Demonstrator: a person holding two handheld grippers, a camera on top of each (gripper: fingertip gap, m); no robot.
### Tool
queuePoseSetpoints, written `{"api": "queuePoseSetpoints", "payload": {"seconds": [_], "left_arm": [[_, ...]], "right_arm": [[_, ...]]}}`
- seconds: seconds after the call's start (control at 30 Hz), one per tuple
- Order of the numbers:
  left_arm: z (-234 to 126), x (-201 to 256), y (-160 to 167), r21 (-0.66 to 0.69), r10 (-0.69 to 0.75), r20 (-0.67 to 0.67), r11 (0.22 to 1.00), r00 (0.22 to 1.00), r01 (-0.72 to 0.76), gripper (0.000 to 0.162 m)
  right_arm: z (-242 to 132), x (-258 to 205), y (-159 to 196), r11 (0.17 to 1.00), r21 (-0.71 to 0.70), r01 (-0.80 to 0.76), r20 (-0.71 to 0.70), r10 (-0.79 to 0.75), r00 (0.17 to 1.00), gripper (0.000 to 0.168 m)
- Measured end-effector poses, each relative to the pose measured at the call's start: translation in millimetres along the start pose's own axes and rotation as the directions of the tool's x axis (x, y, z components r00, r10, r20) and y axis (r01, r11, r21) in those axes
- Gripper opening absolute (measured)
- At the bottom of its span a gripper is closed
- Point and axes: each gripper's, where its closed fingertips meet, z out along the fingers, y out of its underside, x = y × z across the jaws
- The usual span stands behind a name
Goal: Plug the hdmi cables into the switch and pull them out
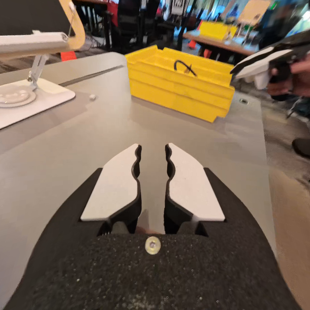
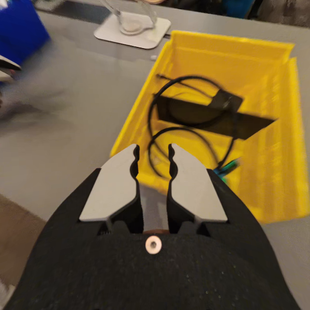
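Note:
A yellow bin (image 2: 261, 167) stands on the grey table (image 2: 75, 117). Inside it lie a flat black switch box (image 2: 198, 110) and looped black cables (image 2: 151, 109), with green and blue connector ends (image 2: 229, 165) near the bin's near side. My right gripper (image 2: 153, 147) is open and empty, hovering above the bin's near left corner. My left gripper (image 1: 153, 147) is open and empty over bare table, well short of the bin (image 1: 181, 87). A black cable loop (image 1: 182, 66) pokes above the bin rim. The right gripper (image 1: 251, 67) shows at the right of the left wrist view.
A white stand with a flat base (image 1: 33, 100) sits at the table's left rear; it also shows in the right wrist view (image 2: 134, 31). A blue object (image 2: 18, 33) is at far left. The table edge (image 1: 265, 151) runs along the right, with floor beyond. Tip to tip, the grippers are about 30 cm apart.

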Motion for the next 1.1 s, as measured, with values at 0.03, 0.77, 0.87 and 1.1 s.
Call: {"api": "queuePoseSetpoints", "payload": {"seconds": [0.03, 0.77, 0.87, 1.1], "left_arm": [[-12, 10, 7, -0.038, 0.038, 0.032, 0.999, 0.999, -0.037, 0.028], [-182, -19, 43, -0.235, 0.012, 0.410, 0.967, 0.912, 0.093, 0.033], [-202, -88, 14, -0.456, 0.245, 0.294, 0.885, 0.924, -0.089, 0.033], [-210, -295, 7, -0.838, 0.550, 0.249, 0.536, 0.797, -0.107, 0.046]], "right_arm": [[-3, -17, 18, 0.998, 0.044, -0.036, 0.018, 0.035, 0.999, 0.032], [-8, -56, 51, 0.953, 0.301, -0.040, 0.028, 0.033, 0.999, 0.030], [-3, -61, 48, 0.954, 0.297, -0.030, 0.045, 0.017, 0.999, 0.030], [11, -67, 47, 0.966, 0.259, 0.014, 0.053, -0.028, 0.998, 0.030]]}}
